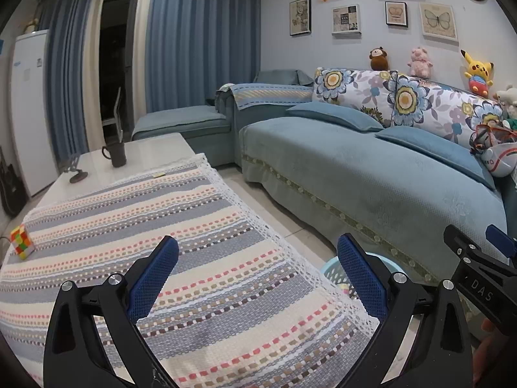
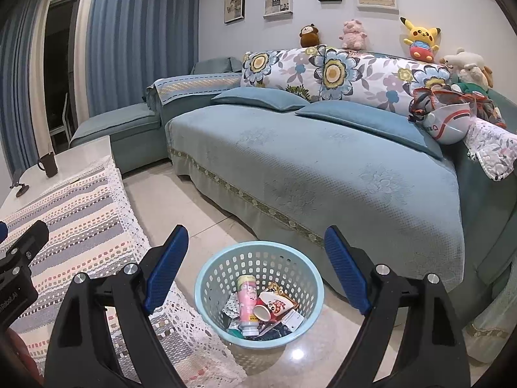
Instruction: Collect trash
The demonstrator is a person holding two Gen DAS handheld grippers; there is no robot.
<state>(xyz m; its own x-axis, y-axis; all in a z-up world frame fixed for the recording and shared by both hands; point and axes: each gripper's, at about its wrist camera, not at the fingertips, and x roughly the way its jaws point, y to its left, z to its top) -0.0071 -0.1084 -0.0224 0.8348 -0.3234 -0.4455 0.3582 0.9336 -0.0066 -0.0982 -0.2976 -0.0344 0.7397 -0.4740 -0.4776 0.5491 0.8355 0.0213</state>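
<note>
A light blue perforated basket (image 2: pixel 210 270) stands on the tiled floor between the table and the sofa. It holds trash: a pink bottle (image 2: pixel 247 304), a red and white paper cup (image 2: pixel 274 307) and several wrappers. My right gripper (image 2: pixel 257 242) hangs above the basket, open, nothing between its blue pads. My left gripper (image 1: pixel 258 253) is open too, over the striped tablecloth (image 1: pixel 135 226) near the table's right edge. In the left wrist view only the basket's rim (image 1: pixel 332 266) peeks out behind the right finger, and the right gripper's body (image 1: pixel 478 278) shows at the far right.
A colour cube (image 1: pixel 22 242) lies at the tablecloth's left edge. A dark mug (image 1: pixel 117 154) and a small stand (image 1: pixel 76 174) sit on the bare white tabletop beyond. A blue sofa (image 2: pixel 323 168) with cushions and plush toys runs along the right. Tiled floor lies between the two.
</note>
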